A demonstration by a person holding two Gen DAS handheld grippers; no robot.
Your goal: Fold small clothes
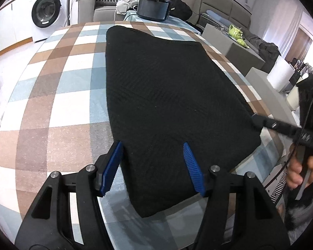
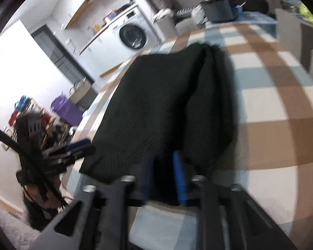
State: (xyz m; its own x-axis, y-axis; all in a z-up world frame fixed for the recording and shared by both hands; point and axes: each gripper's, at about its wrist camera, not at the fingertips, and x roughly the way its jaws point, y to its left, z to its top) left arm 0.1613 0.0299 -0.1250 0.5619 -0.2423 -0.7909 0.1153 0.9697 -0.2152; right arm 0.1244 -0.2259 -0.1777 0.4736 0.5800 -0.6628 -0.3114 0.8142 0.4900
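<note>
A black knitted garment [image 1: 167,93] lies flat and folded lengthwise on the checked tablecloth [image 1: 62,104]. My left gripper [image 1: 153,162] stands open over its near corner, blue pads apart, with the cloth lying between them and nothing pinched. My right gripper [image 1: 260,123] reaches the garment's right edge, held by a person's hand [image 1: 298,170]. In the right wrist view, which is blurred, the garment [image 2: 156,104] shows a raised fold on its right side. The right gripper [image 2: 162,179] has its blue pads apart with dark cloth between them. The left gripper [image 2: 79,145] appears at the left.
A black bin [image 1: 154,8] stands at the table's far end. Behind it are a sofa and dark clothes. A washing machine [image 1: 47,10] stands at the far left. Grey boxes with a green teapot [image 1: 235,31] stand to the right of the table.
</note>
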